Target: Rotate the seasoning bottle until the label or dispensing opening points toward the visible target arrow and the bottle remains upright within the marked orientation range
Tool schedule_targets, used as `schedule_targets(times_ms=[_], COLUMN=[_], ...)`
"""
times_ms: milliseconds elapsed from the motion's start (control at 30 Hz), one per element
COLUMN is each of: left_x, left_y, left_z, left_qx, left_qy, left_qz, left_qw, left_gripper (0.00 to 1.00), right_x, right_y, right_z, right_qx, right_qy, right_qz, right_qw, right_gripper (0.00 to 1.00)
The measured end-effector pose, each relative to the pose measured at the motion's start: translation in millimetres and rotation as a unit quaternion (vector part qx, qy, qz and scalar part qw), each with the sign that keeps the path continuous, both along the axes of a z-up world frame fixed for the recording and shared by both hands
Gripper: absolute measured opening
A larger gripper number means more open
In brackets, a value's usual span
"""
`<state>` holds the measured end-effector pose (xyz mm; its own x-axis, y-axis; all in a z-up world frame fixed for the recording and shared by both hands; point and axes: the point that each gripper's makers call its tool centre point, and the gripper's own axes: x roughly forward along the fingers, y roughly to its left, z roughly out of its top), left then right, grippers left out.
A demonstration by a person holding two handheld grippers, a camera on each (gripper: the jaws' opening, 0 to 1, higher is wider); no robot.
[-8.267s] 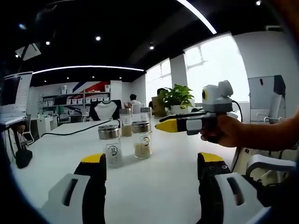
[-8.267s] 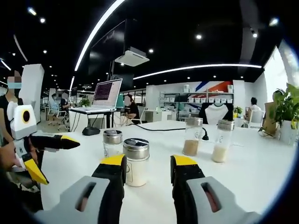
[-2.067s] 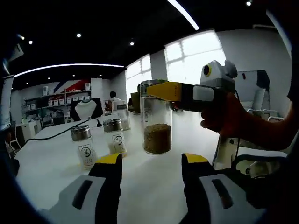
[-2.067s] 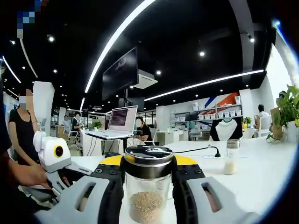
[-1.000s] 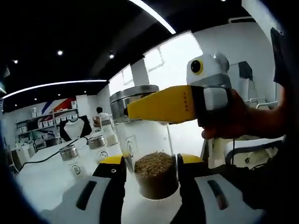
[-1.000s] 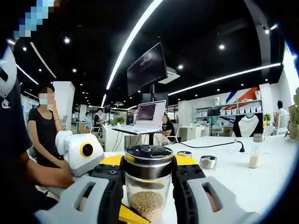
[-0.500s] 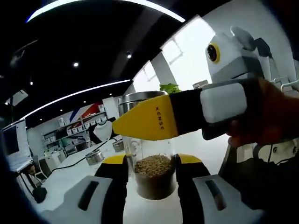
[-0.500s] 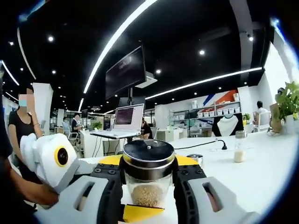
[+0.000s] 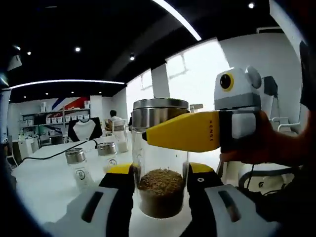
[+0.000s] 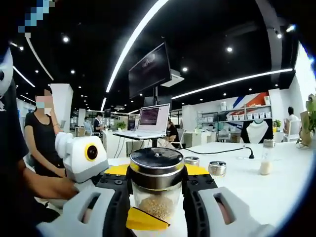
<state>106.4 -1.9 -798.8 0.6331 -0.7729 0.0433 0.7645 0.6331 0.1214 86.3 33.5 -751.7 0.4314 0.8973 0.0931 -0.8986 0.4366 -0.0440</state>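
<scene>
The seasoning bottle [image 9: 160,192] is clear glass with a steel lid and brown grains in its lower part, and it stands upright. My left gripper [image 9: 160,170] is shut on its lower body, one yellow-tipped jaw on each side. The right gripper [image 9: 182,138] reaches in from the right, held by a hand, with a yellow jaw lying across the glass just under the lid. In the right gripper view the same bottle [image 10: 156,200] sits between the jaws of my right gripper [image 10: 156,173], which is shut just below the lid. The left gripper [image 10: 86,163] shows at lower left.
Two short steel-capped bottles [image 9: 76,165] [image 9: 109,153] stand on the white table [image 9: 39,182] to the left, with a black cable behind them. In the right gripper view a small bottle [image 10: 267,158] and two lids stand farther off, and a laptop [image 10: 150,121] and a person [image 10: 44,138] are beyond.
In the last two seconds my left gripper came up to the bottle and shut on its lower body. The right gripper has kept its hold. Both views have swung and tilted with the hands.
</scene>
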Motion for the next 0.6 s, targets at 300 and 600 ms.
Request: schedule_targets(times_ms=[300,600], left_x=[-1.9,10.5], left_y=[-1,5], left_z=[9.1,1.7], left_qx=[0.017,0.058], left_qy=[-0.040,-0.050], left_qz=[0.032,0.114], left_qw=[0.9985,0.9905], left_gripper=[0.44,0.44], right_x=[-2,25], right_y=[0,-4], right_z=[8.2,-4.6], right_qx=[0.037,0.086], right_qy=[0.003,0.087], right_qz=[0.009,-0.085], right_qw=[0.9993,0.9889], right_gripper=[0.40,0.41])
